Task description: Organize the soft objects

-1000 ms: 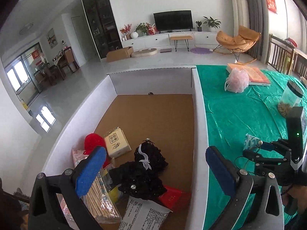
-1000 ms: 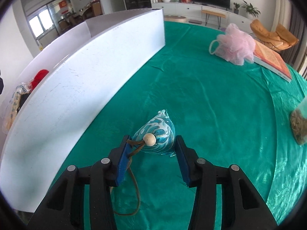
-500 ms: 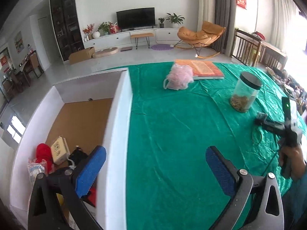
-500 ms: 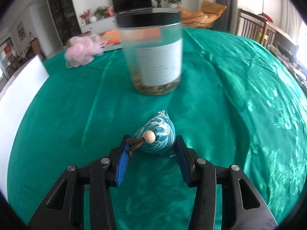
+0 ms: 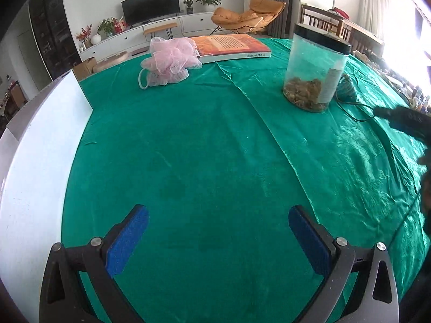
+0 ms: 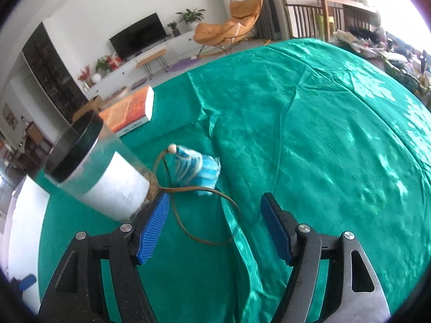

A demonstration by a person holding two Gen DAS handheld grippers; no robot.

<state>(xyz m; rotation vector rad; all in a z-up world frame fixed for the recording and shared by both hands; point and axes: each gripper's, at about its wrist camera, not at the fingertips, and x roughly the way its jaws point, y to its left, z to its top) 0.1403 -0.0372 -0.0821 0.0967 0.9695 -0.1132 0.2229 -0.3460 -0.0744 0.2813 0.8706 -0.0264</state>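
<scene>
Right wrist view shows the blue-and-white pouch [image 6: 198,171] lying on the green cloth of the counter [image 6: 323,140] — soft, wave-patterned, gathered at the neck under a wooden bead [image 6: 171,149], its brown cord [image 6: 204,215] looping loose. It sits just beside the clear jar [image 6: 107,180], ahead of the right gripper [image 6: 215,226], whose fingers are released and apart. The left gripper [image 5: 218,239] is spread wide too — holding nothing; the pink mesh puff [image 5: 169,63] rests far off by a book [image 5: 231,47].
</scene>
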